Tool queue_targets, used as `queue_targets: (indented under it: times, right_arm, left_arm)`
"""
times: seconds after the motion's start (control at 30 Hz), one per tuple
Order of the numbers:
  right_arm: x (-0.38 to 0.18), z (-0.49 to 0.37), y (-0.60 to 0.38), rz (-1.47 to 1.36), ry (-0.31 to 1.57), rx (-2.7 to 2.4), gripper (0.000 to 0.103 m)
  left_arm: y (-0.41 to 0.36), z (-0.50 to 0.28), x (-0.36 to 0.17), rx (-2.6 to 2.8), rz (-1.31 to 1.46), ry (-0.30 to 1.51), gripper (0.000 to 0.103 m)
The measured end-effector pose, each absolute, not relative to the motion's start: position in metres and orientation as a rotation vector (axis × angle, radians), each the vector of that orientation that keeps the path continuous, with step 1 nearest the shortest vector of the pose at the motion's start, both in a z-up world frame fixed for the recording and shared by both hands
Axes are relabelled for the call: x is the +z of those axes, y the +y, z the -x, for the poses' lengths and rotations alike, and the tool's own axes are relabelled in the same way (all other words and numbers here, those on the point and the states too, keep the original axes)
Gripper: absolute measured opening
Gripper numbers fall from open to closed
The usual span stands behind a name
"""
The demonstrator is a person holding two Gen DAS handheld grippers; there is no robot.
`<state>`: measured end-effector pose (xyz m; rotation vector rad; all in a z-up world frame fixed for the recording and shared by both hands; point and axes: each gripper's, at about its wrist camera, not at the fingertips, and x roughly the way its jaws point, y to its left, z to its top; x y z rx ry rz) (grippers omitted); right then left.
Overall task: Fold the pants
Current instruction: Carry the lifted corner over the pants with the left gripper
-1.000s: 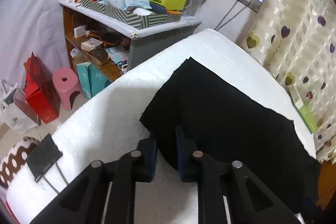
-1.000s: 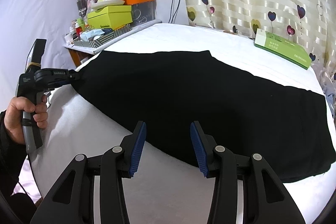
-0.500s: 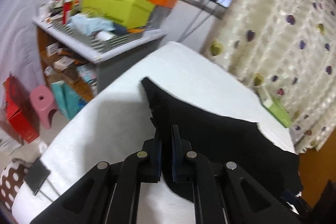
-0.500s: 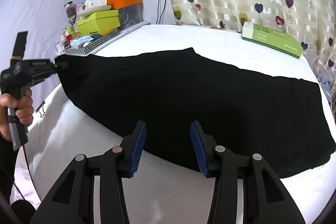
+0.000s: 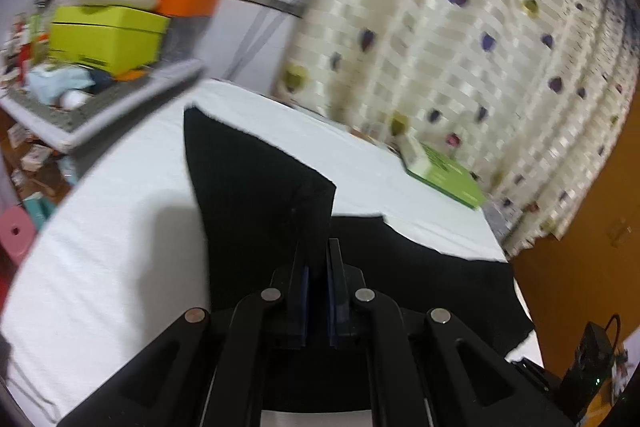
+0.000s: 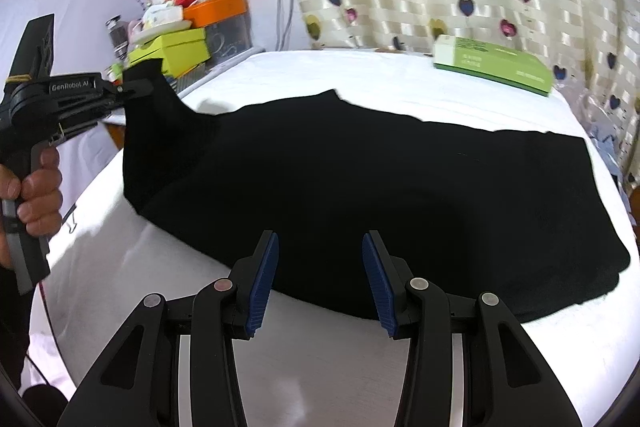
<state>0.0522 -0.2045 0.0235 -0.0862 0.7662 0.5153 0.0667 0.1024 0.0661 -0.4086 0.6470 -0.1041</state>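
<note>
left gripper point(image 6: 136, 89) clamped on black fabric pants point(image 6: 360, 187) – corner now lifted off white bed point(image 6: 320, 367) | fold begun, we judge | right gripper point(image 6: 318, 275) hovers, jaws apart, empty

Left gripper point(image 6: 138, 89) has closed fully on the corner of the black pants point(image 6: 360, 195); one second ago its jaws were apart around the edge. That corner is now raised clear of the white bed point(image 6: 152, 267), the fabric hanging in a peak. The remainder of the garment has drawn slightly toward the lifted end.
</note>
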Motion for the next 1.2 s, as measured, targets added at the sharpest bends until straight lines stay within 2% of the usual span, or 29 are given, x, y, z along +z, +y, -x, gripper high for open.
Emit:
queue_targets:
  times: [0.4, 0.73, 0.97, 1.2]
  right_arm:
    - [0.019, -0.06, -0.229, 0.045, 0.785, 0.461, 0.045]
    - [0.018, -0.061, -0.231, 0.04, 0.785, 0.463, 0.045]
    - [0.018, -0.063, -0.235, 0.035, 0.793, 0.447, 0.045]
    - [0.021, -0.067, -0.238, 0.034, 0.791, 0.431, 0.045]
  left_arm:
    - [0.021, -0.073, 0.017, -0.303, 0.33, 0.8, 0.008]
    - [0.004, -0.063, 0.028, -0.394, 0.335, 0.773, 0.008]
    - [-0.012, -0.067, -0.002, -0.423, 0.315, 0.853, 0.008]
    - [-0.014, -0.065, 0.001, -0.427, 0.306, 0.842, 0.009]
